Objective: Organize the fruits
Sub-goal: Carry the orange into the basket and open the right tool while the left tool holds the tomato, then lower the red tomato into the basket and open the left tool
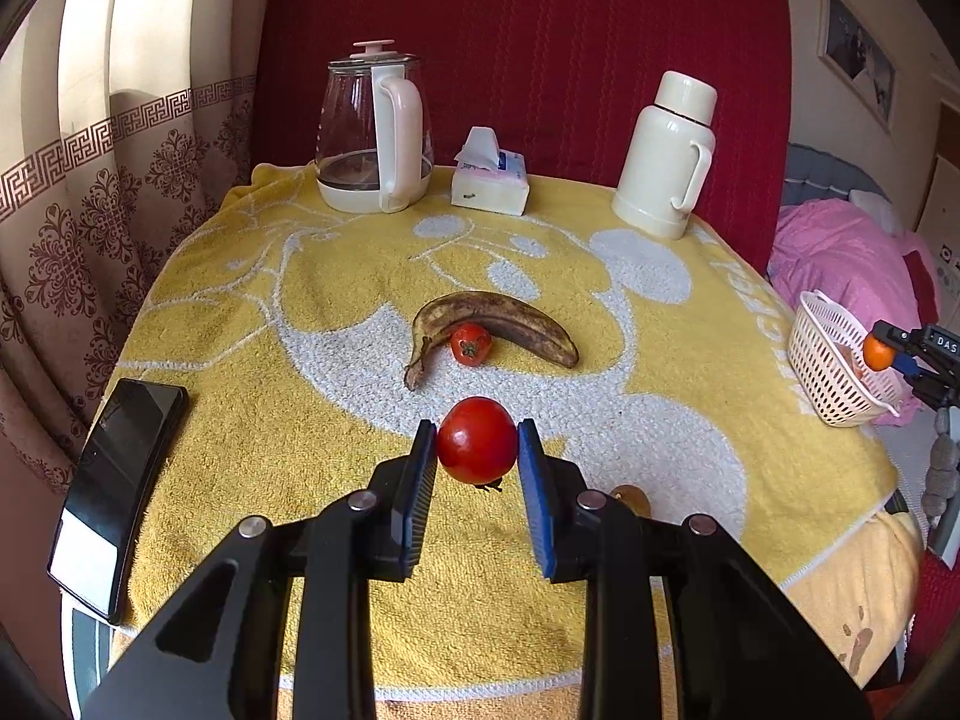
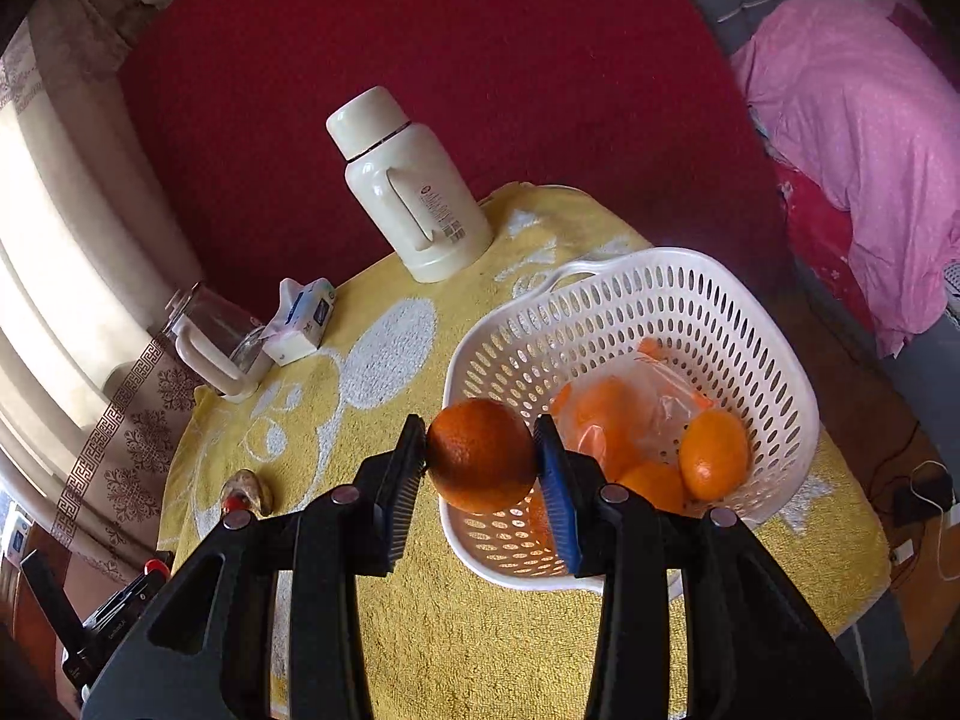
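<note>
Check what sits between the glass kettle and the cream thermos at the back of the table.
A tissue box stands between the glass kettle and the cream thermos, nearer the kettle; the left wrist view shows it best.

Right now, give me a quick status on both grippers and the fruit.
Left gripper shut on round red tomato. Right gripper shut on orange, at white perforated plastic basket rim. Nothing blocking.

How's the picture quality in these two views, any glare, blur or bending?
Left wrist view: sharp, edges bent by the fisheye, a bright highlight on the tomato in the left gripper. Right wrist view: window blown out, thermos leaning, orange sharp.
</note>
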A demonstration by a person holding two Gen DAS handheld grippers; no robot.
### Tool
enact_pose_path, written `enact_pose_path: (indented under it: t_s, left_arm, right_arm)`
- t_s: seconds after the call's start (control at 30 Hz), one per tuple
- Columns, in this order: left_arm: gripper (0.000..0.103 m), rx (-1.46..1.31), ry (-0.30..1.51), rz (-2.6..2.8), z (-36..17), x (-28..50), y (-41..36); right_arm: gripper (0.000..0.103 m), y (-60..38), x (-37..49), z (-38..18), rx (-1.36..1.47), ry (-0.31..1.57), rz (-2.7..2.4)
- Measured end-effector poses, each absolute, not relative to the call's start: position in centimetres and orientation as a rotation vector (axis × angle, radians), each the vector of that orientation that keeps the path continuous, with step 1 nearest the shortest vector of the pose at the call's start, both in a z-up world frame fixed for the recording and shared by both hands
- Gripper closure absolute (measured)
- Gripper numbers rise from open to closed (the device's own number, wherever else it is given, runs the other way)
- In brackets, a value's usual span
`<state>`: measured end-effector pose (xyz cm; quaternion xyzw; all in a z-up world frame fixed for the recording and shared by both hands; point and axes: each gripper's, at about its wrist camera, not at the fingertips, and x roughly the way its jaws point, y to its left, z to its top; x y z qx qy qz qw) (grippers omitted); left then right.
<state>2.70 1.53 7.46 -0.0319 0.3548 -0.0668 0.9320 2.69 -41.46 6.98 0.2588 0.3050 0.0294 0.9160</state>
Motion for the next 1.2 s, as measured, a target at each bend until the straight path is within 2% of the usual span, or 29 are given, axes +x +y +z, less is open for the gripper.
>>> enact_pose_path:
  t_s: [0.5,0.6,0.97,1.07,1.2]
  left_arm:
    - [0.075,-0.016,0.725,-0.202,8.2,2.9,-2.0]
    - [0.075,0.027,0.718,-0.243,8.8,3.0,-4.2]
    - [0.075,0.121,0.689,-0.479,10.8,5.0,-14.2]
    - [0.075,0.136,0.695,-0.542,10.8,5.9,-17.3]
    - [0.075,0.144,0.715,-0.612,10.7,7.3,-21.4]
  right_arm:
    - [0.063,-43.0,2.6,6.6,0.602,0.603,0.061]
    - [0.054,-43.6,2.1,7.0,0.615,0.580,0.056]
    - [0.053,-46.1,0.7,8.4,0.655,0.510,0.030]
    - [0.048,-46.4,0.3,8.6,0.658,0.495,0.019]
    - [0.048,-47.3,0.0,8.7,0.670,0.483,0.005]
